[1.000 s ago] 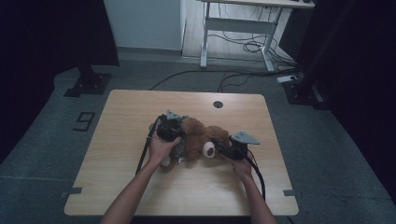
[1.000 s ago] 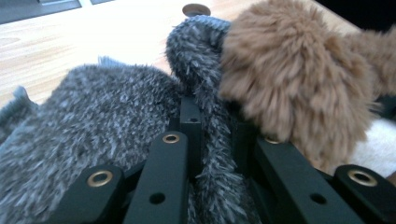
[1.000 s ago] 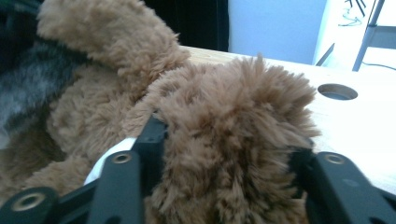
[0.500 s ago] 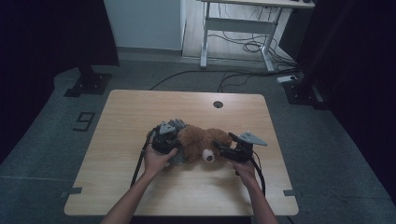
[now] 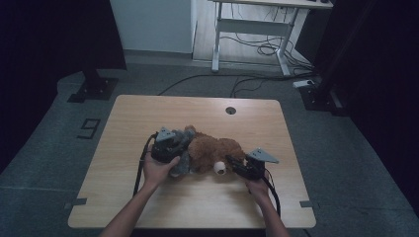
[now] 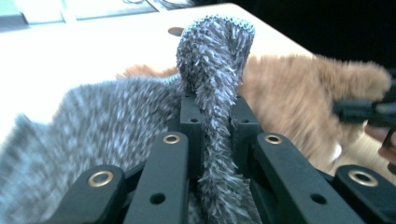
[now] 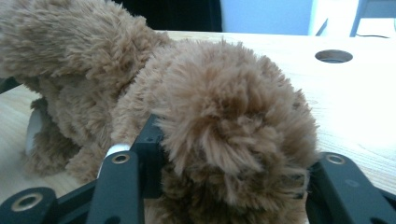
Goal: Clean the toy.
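A brown plush bear [image 5: 212,153] lies on its side in the middle of the wooden table [image 5: 197,108]. A grey fuzzy fabric piece [image 5: 182,165] wraps its left end. My left gripper [image 5: 173,145] is shut on a fold of this grey fabric [image 6: 212,70], which stands up between the jaws of the left gripper [image 6: 215,109]. My right gripper [image 5: 234,165] is at the bear's head. Its jaws have just been closing, and a round tuft of the bear [image 7: 224,107] fills the gap of the right gripper [image 7: 233,149] and is pressed from both sides.
A round cable hole [image 5: 230,110] sits near the table's far edge. Cables trail from both grippers toward the near edge. A white desk frame [image 5: 257,29] and floor cables stand beyond the table. Bare wood lies all around the bear.
My left hand has drawn left and toward the near edge with the grey fabric. The right gripper has shifted slightly nearer, staying at the bear's head.
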{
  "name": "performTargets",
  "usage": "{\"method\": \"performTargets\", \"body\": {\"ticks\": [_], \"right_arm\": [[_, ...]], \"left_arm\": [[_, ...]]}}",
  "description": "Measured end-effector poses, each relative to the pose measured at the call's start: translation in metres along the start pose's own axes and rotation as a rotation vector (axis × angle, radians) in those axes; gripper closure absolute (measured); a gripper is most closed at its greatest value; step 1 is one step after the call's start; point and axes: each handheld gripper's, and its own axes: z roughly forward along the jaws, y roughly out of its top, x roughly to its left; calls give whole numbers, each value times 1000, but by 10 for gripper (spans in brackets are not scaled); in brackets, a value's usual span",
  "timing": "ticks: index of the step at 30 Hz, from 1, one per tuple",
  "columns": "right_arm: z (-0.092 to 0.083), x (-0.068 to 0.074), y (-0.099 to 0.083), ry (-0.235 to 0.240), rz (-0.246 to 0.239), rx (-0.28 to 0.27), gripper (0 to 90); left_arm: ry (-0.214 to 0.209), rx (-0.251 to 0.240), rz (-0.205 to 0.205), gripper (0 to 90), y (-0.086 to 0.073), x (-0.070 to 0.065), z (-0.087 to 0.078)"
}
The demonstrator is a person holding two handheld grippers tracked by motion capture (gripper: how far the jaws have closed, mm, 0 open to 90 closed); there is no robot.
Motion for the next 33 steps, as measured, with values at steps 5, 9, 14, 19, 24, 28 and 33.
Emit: {"method": "performTargets", "body": {"ticks": [5, 9, 14, 19, 24, 28, 33], "right_arm": [[-2, -2, -2, 21, -10, -7, 489], [-2, -3, -3, 23, -10, -9, 489], [-2, -3, -3, 25, -13, -9, 489], [-3, -2, -4, 23, -14, -11, 489], [-2, -2, -4, 21, -10, -13, 490], [-2, -3, -4, 14, -12, -9, 494], [-3, -2, -5, 12, -14, -10, 498]], "left_arm": [[8, -52, 36, 791, 39, -1, -18], [-35, -47, 95, 790, 64, -23, -8], [-133, 6, 147, 784, 76, -72, 23], [-178, 107, 184, 785, 63, -112, 67], [-175, 185, 220, 787, 44, -129, 97], [-128, 190, 259, 789, 30, -129, 102], [-45, 179, 250, 789, 24, -103, 88]]}}
